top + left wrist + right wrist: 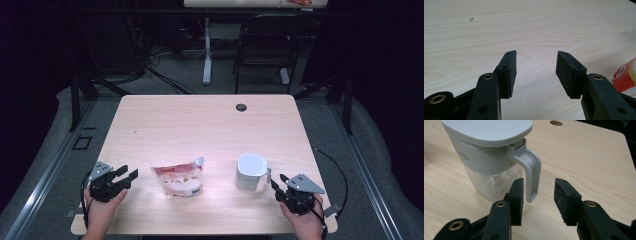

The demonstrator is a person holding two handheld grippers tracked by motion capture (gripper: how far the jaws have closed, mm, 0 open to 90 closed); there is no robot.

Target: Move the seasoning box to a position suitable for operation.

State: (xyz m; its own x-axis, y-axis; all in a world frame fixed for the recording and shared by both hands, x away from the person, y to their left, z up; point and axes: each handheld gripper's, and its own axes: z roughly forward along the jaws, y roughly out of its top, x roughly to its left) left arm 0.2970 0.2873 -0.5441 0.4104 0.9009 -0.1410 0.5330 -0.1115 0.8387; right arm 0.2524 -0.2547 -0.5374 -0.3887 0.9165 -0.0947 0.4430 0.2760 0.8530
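A grey-lidded jug (250, 172) with a clear lower body stands upright at the table's front right; its handle (532, 171) points toward my right gripper (538, 187). That gripper (276, 182) is open, and the handle's lower end sits just between its jaws without being clamped. A red and white pouch (179, 179) with a spout lies flat at the front centre. My left gripper (127, 174), left of the pouch, is open with bare table between its jaws (536, 62). A corner of the pouch (626, 75) shows at the right edge of the left gripper view.
The light wooden table (200, 125) has a round cable hole (241, 107) near its far edge. Beyond it stand a dark chair (265, 45) and a white table leg (207, 50) among floor cables.
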